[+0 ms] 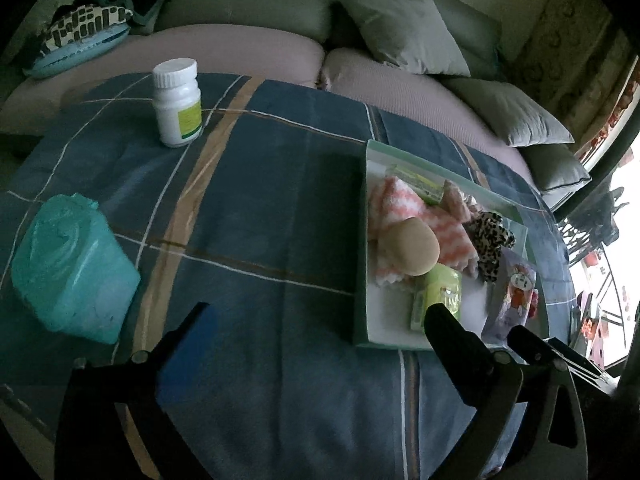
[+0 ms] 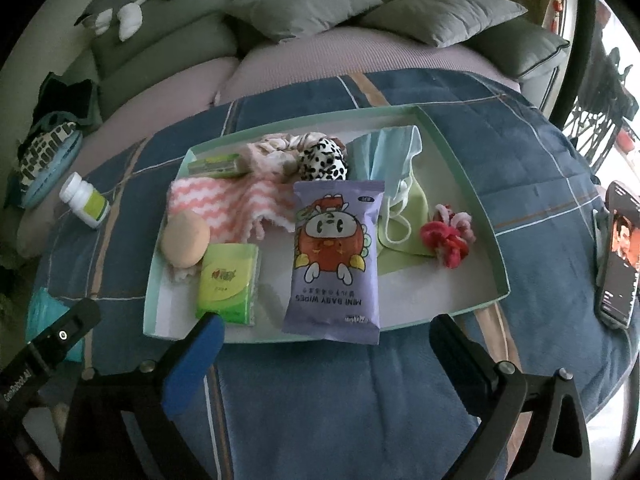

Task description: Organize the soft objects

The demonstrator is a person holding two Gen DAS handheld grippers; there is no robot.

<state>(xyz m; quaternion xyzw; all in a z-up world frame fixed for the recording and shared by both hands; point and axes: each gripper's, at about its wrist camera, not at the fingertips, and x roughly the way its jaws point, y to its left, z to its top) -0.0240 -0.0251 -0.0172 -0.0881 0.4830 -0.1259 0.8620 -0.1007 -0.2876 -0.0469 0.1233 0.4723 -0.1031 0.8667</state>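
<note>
Right wrist view has your right gripper [image 2: 320, 344] spread wide with nothing between the fingers, hanging over the blue plaid cloth [image 2: 320, 400] just in front of the mint-rimmed tray [image 2: 472, 184]. The soft stuff is pretty much all in that tray. The purple baby wipes pack [image 2: 334, 256] lies in the middle, its near end sticking out over the front rim. Left of it is a green tissue pack [image 2: 228, 280], touching a beige sponge puff [image 2: 185, 240] that rests on the pink-and-white zigzag cloth [image 2: 232, 204]. Along the back you've got another green pack [image 2: 218, 165], a pinkish scrunchie [image 2: 276, 152] and a black-and-white spotted scrunchie [image 2: 322, 160] side by side, then a blue face mask [image 2: 386, 148] overlapping a light green cloth [image 2: 404, 236]. A red and pink hair tie [image 2: 448, 236] lies near the right side of the tray. A phone [image 2: 618, 252] lies on the cloth off to the right.

Left wrist view: your left gripper [image 1: 320, 320] is also wide open and empty, over bare cloth left of the tray. A white pill bottle [image 1: 178, 102] stands upright at the far side of the counter, and a teal bag [image 1: 72, 264] is near the left edge, well apart from the tray. Couch cushions [image 1: 404, 32] behind.
</note>
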